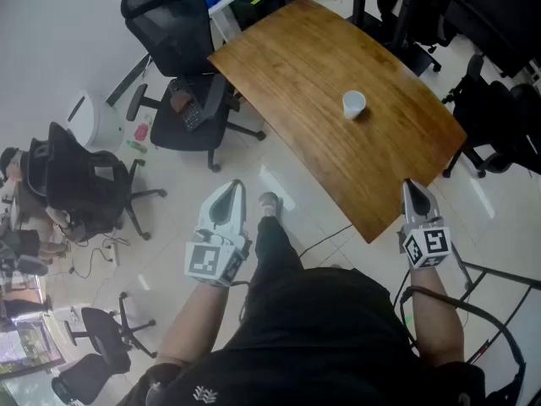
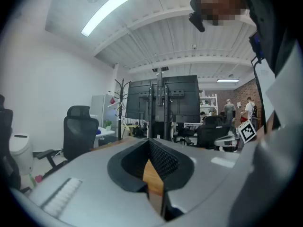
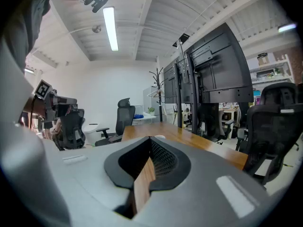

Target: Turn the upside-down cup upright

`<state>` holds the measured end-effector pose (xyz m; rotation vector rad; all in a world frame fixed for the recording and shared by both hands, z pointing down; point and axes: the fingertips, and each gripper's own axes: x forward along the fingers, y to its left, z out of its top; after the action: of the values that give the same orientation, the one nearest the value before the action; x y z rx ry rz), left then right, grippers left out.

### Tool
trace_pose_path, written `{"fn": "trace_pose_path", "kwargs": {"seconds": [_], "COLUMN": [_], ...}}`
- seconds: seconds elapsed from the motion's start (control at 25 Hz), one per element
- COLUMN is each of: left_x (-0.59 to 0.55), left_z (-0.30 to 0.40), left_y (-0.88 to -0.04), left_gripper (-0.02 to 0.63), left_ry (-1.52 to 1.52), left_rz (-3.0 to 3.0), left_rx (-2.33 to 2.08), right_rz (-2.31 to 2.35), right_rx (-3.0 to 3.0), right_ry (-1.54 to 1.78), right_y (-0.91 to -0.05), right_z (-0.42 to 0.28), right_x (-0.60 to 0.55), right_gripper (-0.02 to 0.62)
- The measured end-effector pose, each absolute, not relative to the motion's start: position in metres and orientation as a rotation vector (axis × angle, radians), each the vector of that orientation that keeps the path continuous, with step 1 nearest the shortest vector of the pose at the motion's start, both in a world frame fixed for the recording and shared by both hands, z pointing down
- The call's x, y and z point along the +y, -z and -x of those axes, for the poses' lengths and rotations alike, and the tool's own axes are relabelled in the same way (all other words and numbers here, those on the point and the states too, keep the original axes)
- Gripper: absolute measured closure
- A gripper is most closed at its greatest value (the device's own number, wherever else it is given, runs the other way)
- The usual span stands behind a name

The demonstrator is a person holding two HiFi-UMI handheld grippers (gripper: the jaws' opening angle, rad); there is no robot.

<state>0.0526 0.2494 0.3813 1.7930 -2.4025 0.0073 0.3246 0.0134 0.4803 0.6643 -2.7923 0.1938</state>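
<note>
Office room, pale tiled floor (image 1: 279,184), a wooden table (image 1: 296,66) set at an angle.

Head view: we see a small white cup (image 1: 354,104) standing alone on the table, right of its middle. It is too small for us to tell which end is up. A black office chair (image 1: 173,32) stands at the table's left corner. The left gripper (image 1: 233,186) hangs over the floor, well short of the table. The right gripper (image 1: 409,184) noses over the table's near edge, well apart from the cup.

Left gripper view: the left gripper (image 2: 150,142) has its jaws together, nothing between them.

Right gripper view: the right gripper (image 3: 150,139) is closed too, empty, with the tabletop (image 3: 199,138) stretching ahead.
</note>
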Motion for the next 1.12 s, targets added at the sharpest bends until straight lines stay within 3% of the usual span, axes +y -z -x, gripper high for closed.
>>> {"fn": "trace_pose_path", "kwargs": {"seconds": [0.28,0.44,0.6,0.84,1.12], "left_x": [0.185,0.131,0.083,0.017,-0.041], "left_z": [0.081,0.127,0.137,0.133,0.116], "left_y": [-0.391,-0.418,-0.442,-0.413,-0.397], "left_gripper": [0.606,0.606,0.606,0.606,0.606], "left_ry": [-0.059,-0.155,-0.250,-0.142,-0.254], "left_rz": [-1.892,-2.072,-2.196,-2.455,-2.545], "left_rx": [-2.389,-2.038,-1.800,-1.669,-1.604], "right_rz": [-0.849,-1.114,-1.228,-1.391,-1.377], "right_rx": [-2.738,-2.637,-2.555,-2.458,-2.437], "right_ry": [-0.303,-0.433,-0.503,-0.496,-0.646], "right_y": [-0.489,-0.491,-0.503,-0.499,-0.540], "right_z": [-0.212,-0.180,-0.170,-0.176,-0.163], "right_x": [-0.023,-0.036,-0.020,-0.019,-0.067], "right_gripper": [0.592,0.592,0.594,0.594,0.588]}}
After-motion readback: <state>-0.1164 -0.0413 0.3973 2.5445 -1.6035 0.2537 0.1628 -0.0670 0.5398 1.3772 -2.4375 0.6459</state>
